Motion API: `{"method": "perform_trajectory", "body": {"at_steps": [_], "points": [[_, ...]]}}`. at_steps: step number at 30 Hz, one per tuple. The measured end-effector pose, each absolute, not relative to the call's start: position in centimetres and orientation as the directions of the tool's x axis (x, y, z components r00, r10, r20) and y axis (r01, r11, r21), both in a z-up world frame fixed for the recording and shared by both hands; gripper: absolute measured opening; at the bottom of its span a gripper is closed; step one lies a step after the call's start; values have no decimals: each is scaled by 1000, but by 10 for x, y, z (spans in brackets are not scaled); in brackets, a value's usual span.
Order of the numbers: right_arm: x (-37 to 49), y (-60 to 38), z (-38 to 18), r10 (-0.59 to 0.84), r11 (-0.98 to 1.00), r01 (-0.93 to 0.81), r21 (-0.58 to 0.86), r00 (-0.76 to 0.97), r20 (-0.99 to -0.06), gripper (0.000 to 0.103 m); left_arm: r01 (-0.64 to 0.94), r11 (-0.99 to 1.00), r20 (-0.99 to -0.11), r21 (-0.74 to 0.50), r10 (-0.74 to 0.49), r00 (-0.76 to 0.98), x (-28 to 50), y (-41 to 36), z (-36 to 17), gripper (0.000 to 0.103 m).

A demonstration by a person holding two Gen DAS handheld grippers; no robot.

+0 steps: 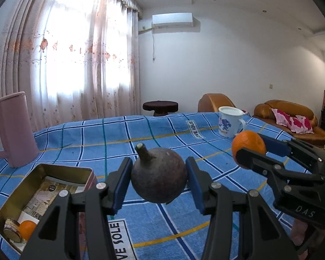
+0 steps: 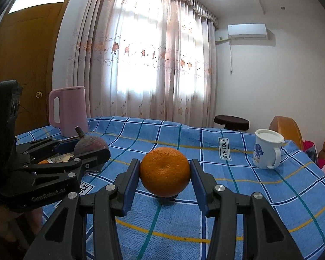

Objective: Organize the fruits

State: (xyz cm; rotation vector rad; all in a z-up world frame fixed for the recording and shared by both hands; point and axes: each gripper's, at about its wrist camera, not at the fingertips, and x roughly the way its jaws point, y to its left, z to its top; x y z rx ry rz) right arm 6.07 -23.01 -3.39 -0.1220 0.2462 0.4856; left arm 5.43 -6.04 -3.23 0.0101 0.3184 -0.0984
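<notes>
My left gripper [image 1: 159, 177] is shut on a dark purple round fruit [image 1: 159, 176] with a stubby stem, held above the blue checked cloth. My right gripper [image 2: 165, 173] is shut on an orange [image 2: 165, 171], also lifted off the cloth. In the left wrist view the right gripper [image 1: 252, 149] with its orange [image 1: 247, 144] hangs to the right; in the right wrist view the left gripper [image 2: 84, 149] with the purple fruit [image 2: 90, 145] is at the left. An open gold tin [image 1: 60, 170] at the lower left holds another orange [image 1: 27, 229] and a round brown item.
A pink jug [image 1: 10, 130] stands at the left rear of the table. A white mug with blue flowers [image 1: 229, 121] stands at the right rear. The blue checked cloth [image 1: 119, 138] covers the table. Brown sofas, a dark stool and curtains lie beyond.
</notes>
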Motion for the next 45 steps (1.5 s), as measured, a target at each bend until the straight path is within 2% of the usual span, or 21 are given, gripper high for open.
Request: {"method": "perform_trajectory", "body": {"at_steps": [24, 38, 45], "points": [[66, -204, -30, 452, 864, -495, -85, 840, -299, 49, 87, 995, -332, -54, -100, 938, 49, -35, -31, 52], [75, -99, -15, 641, 711, -701, -52, 677, -362, 49, -116, 987, -389, -110, 64, 919, 39, 74, -22, 52], [86, -32, -33, 685, 629, -777, -19, 566, -458, 49, -164, 975, -476, -150, 74, 876, 52, 117, -33, 52]]}}
